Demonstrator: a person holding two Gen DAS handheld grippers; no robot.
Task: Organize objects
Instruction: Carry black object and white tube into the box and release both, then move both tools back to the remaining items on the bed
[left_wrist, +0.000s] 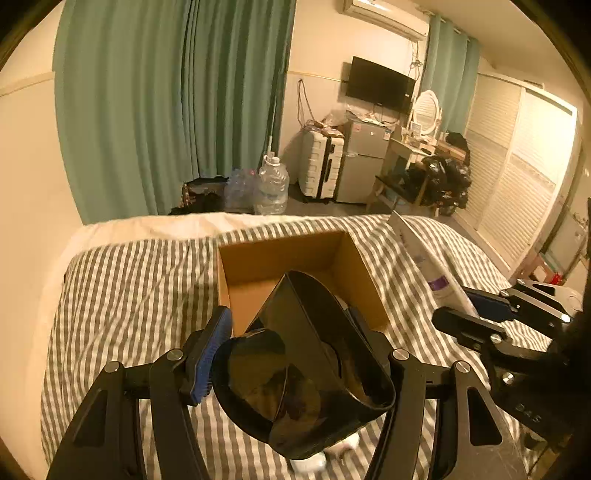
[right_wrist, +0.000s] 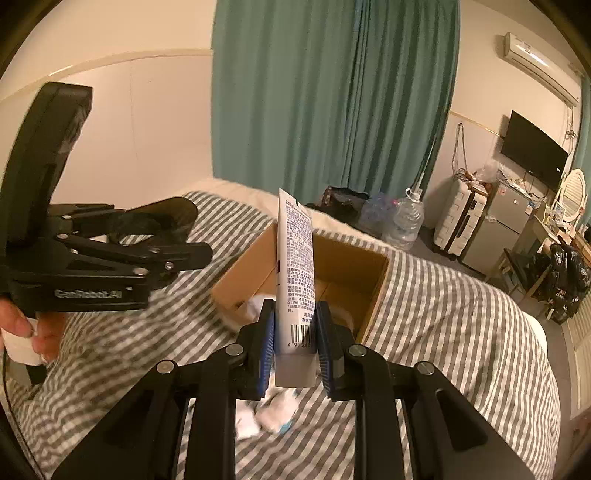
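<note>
The left gripper (left_wrist: 288, 350) is clamped on a glossy black container (left_wrist: 306, 373), a dark scoop-shaped thing with an open mouth, its blue pads (left_wrist: 205, 354) pressing the sides; what the container is exactly, the view does not make clear. Just ahead of these fingers, on the grey-and-white striped bedcover (left_wrist: 129, 295), stands an open cardboard box (left_wrist: 280, 258), its brown inside walls showing beyond the container's upper edge. The right gripper (right_wrist: 295, 332) is closed on a white tube (right_wrist: 295, 266) with small blue print and a barcode near the pads — the tube stands upright between the fingers, its flat crimped end up and its grey cap end below the pads. Beyond this tube lies the same box (right_wrist: 343, 266), with something pale inside that is too hidden to name. Below the right fingers, on the cover, lie some crumpled white pieces (right_wrist: 273, 413), blurred. To the left of the right gripper, the other tool's black body shows, with a person's hand (right_wrist: 26, 328) on its handle. From the left gripper's side, the tube (left_wrist: 432, 266) slants up to the right of the box. Further ahead of both tools hang teal curtains (left_wrist: 166, 103), and past the bed stand a water jug (left_wrist: 273, 184), a white suitcase (left_wrist: 319, 166) and a small fridge (left_wrist: 362, 162).
</note>
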